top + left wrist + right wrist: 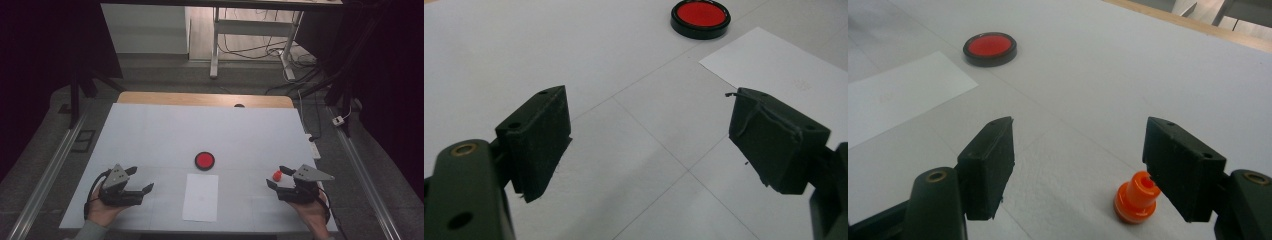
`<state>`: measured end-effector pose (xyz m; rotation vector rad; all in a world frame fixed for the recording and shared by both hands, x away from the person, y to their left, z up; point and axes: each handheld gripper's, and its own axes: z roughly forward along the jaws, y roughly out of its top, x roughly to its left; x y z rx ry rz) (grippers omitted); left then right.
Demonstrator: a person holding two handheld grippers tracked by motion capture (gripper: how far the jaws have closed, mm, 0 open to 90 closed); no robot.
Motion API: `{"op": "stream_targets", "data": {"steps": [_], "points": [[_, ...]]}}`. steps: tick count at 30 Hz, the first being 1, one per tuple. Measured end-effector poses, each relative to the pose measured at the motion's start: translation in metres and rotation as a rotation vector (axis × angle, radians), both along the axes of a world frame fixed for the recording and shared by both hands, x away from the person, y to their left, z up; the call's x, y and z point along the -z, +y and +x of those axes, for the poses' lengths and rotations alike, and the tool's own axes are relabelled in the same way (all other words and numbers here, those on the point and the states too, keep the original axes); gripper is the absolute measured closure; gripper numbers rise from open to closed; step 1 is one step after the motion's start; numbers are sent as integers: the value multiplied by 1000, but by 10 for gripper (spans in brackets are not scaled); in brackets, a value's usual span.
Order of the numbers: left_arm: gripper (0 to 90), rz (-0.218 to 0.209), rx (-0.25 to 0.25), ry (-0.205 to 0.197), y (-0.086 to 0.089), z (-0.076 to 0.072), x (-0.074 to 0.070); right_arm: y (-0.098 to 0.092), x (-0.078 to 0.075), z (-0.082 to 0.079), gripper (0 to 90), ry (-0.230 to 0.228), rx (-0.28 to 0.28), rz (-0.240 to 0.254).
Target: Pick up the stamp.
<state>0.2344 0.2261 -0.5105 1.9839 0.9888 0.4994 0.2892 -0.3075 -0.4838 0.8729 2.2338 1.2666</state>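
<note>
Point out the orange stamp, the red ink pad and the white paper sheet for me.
orange stamp (1137,201): right gripper view, on its body, beside the right-hand jaw.
red ink pad (204,160): high view, on the red centre.
white paper sheet (201,196): high view, on the sheet's middle.

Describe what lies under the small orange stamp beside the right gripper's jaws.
The orange stamp stands upright on the white table. Its base hides whatever is directly under it. The right gripper is open around it.
</note>
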Motion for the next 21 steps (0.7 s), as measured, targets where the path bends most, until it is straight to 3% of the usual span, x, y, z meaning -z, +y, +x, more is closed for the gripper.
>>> {"op": "stream_targets", "data": {"steps": [10, 21], "points": [[170, 8, -7, 12, 1, 6, 4, 9, -11, 13, 295, 42, 27, -33], [170, 17, 12, 19, -2, 10, 5, 16, -17, 35, 310, 133, 102, -84]]}}
